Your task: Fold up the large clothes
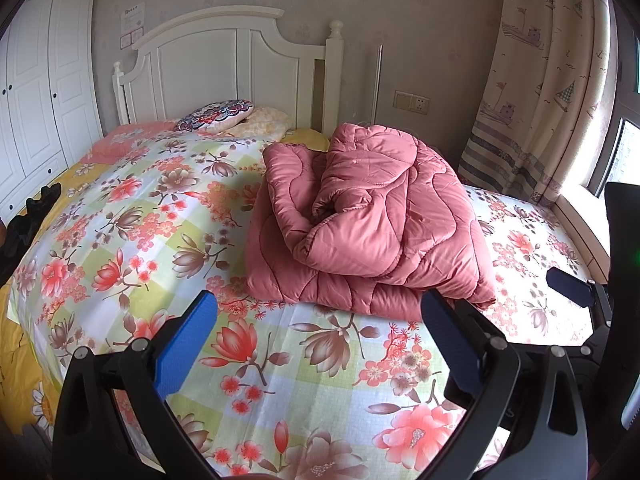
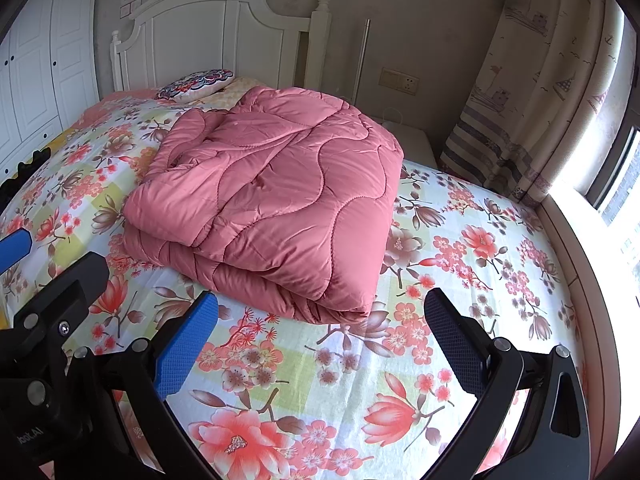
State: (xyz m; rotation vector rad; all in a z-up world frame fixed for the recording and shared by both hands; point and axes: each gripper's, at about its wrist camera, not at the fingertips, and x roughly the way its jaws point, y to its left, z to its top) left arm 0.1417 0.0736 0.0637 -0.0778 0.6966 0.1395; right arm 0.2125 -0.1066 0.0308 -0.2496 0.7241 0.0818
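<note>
The pink quilt [image 2: 272,200] lies folded on the bed [image 2: 460,280], long side running toward the headboard [image 2: 216,28]. Short of the quilt, both the left hand-held gripper [image 1: 320,340] and right hand-held gripper [image 2: 320,340] hover spread apart, empty.

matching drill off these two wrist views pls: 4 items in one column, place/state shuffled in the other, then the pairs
Items:
1. pink quilt
2. patterned cushion
3. left gripper
4. curtain

Place/state:
A. at the head of the bed, by the white headboard
B. hanging by the window, printed with boats
C. folded in a bundle on the floral sheet
D. open, holding nothing, short of the bundle

Pairs: 1-C, 2-A, 3-D, 4-B

The right gripper is open too, also above the sheet.
</note>
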